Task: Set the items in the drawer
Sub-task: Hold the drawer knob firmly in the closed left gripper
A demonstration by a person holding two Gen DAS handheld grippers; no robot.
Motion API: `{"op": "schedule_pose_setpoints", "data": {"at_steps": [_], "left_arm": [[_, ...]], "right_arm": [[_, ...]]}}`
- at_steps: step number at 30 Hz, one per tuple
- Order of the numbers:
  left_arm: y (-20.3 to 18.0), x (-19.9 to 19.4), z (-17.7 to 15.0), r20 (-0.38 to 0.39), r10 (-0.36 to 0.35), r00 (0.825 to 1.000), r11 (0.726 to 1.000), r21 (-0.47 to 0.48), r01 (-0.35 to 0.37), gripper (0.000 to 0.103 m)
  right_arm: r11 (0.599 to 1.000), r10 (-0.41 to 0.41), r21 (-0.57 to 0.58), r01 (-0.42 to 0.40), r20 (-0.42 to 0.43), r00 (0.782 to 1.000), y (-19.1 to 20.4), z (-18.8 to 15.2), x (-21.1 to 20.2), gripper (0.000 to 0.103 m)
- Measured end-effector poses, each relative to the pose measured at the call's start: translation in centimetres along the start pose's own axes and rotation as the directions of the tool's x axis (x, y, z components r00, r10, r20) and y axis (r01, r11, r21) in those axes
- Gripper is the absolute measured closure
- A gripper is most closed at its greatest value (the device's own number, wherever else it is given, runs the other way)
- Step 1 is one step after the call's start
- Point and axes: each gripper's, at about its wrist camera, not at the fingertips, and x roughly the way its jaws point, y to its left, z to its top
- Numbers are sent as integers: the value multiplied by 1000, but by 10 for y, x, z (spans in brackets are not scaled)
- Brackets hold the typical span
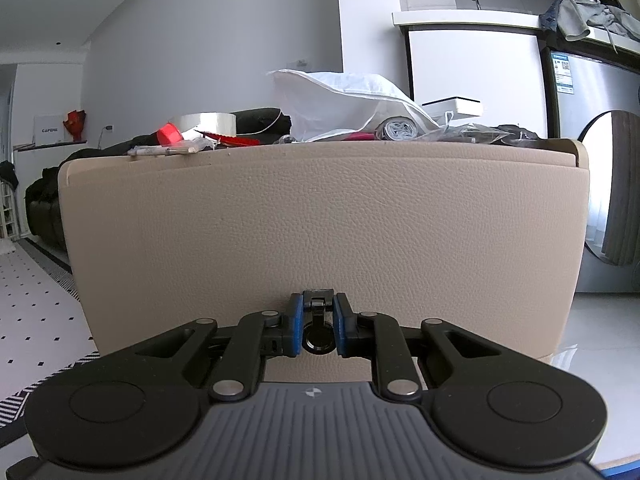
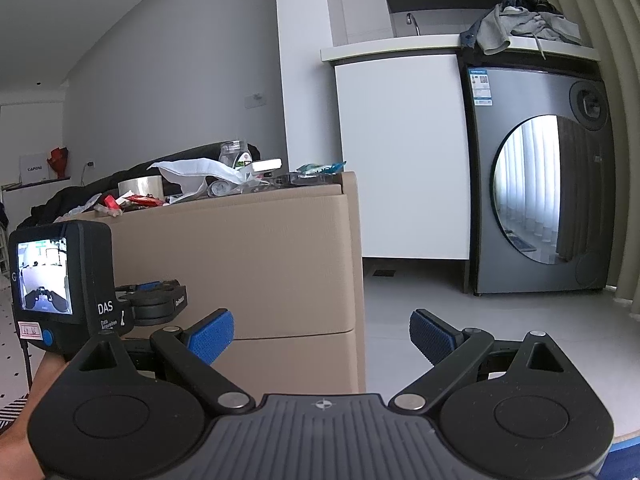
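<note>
A beige leather-textured drawer front (image 1: 320,220) fills the left wrist view. My left gripper (image 1: 318,326) is shut on the drawer's black ring pull handle (image 1: 318,338), its blue pads on either side of the pull's stem. On top of the cabinet lie a tape roll (image 1: 208,123), a red item (image 1: 169,133), a white plastic bag (image 1: 336,100) and a grey roll (image 1: 394,129). In the right wrist view the same cabinet (image 2: 248,256) stands left of centre. My right gripper (image 2: 322,338) hangs open and holds nothing, off the cabinet's right corner. The left gripper's body (image 2: 64,280) shows at the drawer front.
A grey washing machine (image 2: 540,180) with a round door stands to the right beside a white cabinet panel (image 2: 400,156). Clothes (image 2: 524,26) are piled on the counter above it. A dark sofa (image 1: 44,208) sits at far left. The floor (image 2: 480,328) is pale tile.
</note>
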Motion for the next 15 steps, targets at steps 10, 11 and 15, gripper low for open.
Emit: {"op": "schedule_pose_setpoints", "data": {"at_steps": [10,11,15], "left_arm": [[2,-3,1,-7,-7,1000,1000,-5,7,86],[2,-3,1,-8,-7,1000,1000,-6,7,86],[1,-2,2,-11,-2,1000,1000,-7,2,86]], "right_arm": [[1000,1,1,-1,7,1000,0,2,-4,5],[1000,2,-1,-2,7,1000,0,2,-4,5],[1000,5,1,-5,6,1000,1,3,-4,5]]}}
